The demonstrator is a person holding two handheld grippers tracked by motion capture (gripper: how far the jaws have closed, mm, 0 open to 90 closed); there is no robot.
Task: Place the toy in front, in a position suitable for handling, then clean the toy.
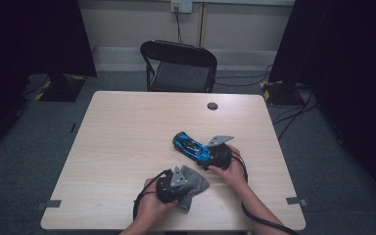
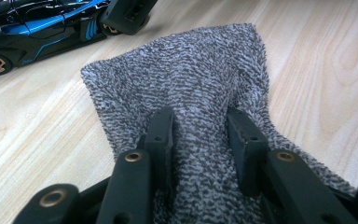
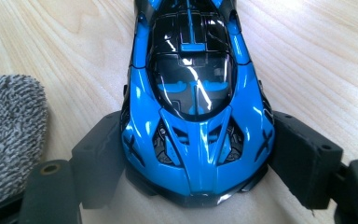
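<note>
Pale wood table (image 1: 127,147), dim room, grey carpet around it. Left tongs (image 2: 200,126) lay low over a grey terry cloth (image 2: 182,84), jaws drawn in on a raised fold of it between them; pads pressed the pile, so gripping the cloth. Cloth lay flat ahead of those jaws, its far edge near the car's side. Right tongs (image 3: 196,163) clamped the blue toy car (image 3: 193,93) across one end, one jaw on each flank, car pointing away from the jaws, wheels on the table.

Step in hand, as judged: car steadied, cloth just picked up, wiping not yet begun. Next move would call for lifting the cloth clear of the table and bringing it over the car's roof without loosening the right hold.

Further right and beyond: small dark disc (image 1: 212,105) near the far edge, black folding chair (image 1: 178,66) behind, cables on the floor. Nothing stood between cloth and car; the trailing cable by the left tongs could snag.
</note>
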